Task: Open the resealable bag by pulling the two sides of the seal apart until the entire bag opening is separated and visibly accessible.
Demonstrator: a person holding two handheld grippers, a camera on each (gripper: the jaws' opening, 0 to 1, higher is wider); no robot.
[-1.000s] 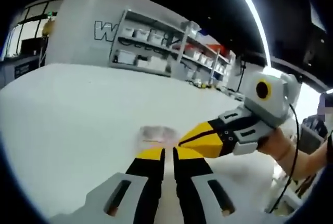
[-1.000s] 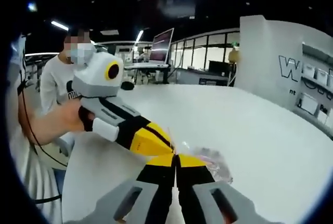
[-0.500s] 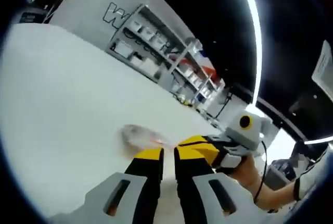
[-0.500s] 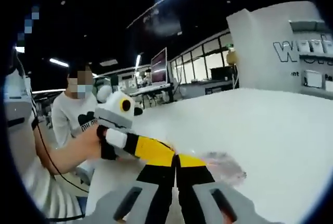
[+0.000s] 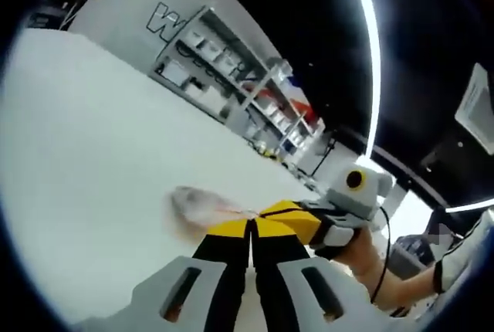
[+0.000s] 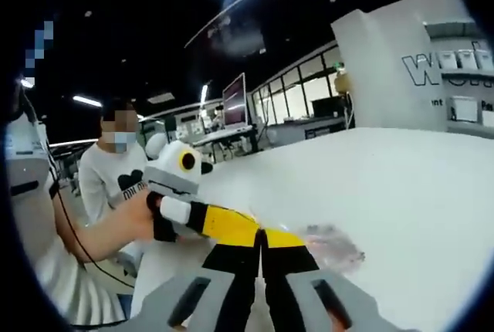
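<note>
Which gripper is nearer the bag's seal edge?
Neither clearly: the left gripper and right gripper both meet the resealable bag at its near edge, jaws closed, tips side by side.

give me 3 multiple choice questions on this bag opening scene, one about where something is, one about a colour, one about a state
1. Where does the resealable bag lie?
A. on the white table
B. on a shelf
C. on the floor

2. What colour are the tips of both grippers?
A. red
B. yellow
C. green

3. How do the left gripper's jaws stand?
A. wide open
B. one jaw missing
C. closed together

Answers:
1. A, the clear bag rests on the white table, just past the jaw tips in both views.
2. B, the left gripper and the right gripper both have yellow tips over black fingers.
3. C, in the left gripper view the jaws meet with only a thin line between them, at the near edge of the bag; whether they pinch the seal cannot be told.
</note>
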